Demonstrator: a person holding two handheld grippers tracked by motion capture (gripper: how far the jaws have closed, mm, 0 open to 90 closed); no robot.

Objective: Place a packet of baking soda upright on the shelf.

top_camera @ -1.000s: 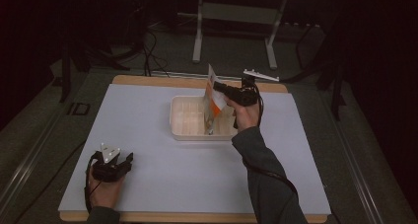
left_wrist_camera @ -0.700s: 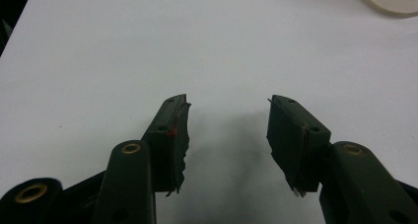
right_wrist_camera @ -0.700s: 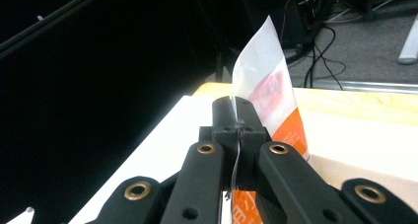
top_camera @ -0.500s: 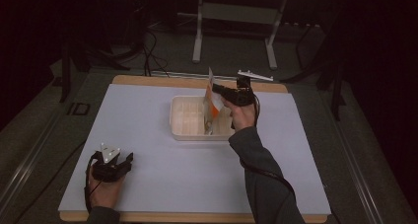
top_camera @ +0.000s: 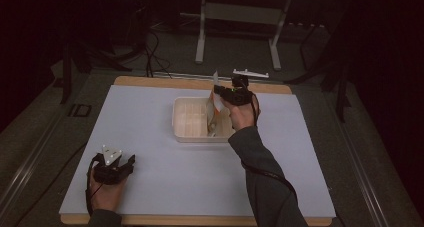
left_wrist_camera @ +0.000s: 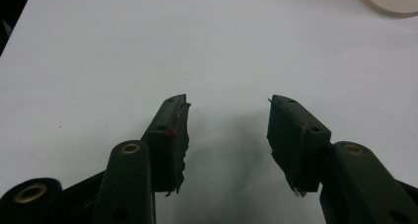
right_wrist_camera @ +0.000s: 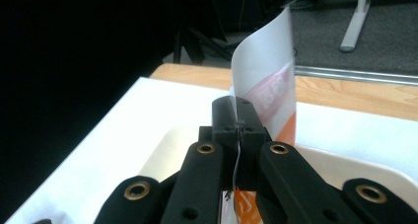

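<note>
Since the earlier high-view pictures, the right gripper (top_camera: 224,93) had shifted only a little — it sat a touch lower and closer over the bin's far right corner, and the packet it carried leaned less toward the far table edge. Its jaws were pressed together on the thin white-and-orange packet (right_wrist_camera: 268,93), pinching it near its middle so that the upper part curled free above the jaws and the orange lower end hung below them. In the high view that packet (top_camera: 216,101) stood over the right half of the cream plastic bin (top_camera: 190,134), its lower end already inside the bin's walls, beside what looked like another pale packet lying in the bin.

The grip was on a single thin sheet-like edge, so the likeliest trouble was slippage: a quick turn of the wrist could let the glossy film slide out and drop askew, half over the bin's rim. The free top could also fold or catch the bin's far wall if the gripper came down tilted, and a release from too high might let the light packet flutter outside the bin onto the white table cover (top_camera: 150,112).

Well apart from the bin, at the near left corner of the cover, the left gripper (left_wrist_camera: 228,132) rested with its jaws spread and nothing between them, bare white cover beneath. It looked the same as in the earlier pictures, as did the bin.
</note>
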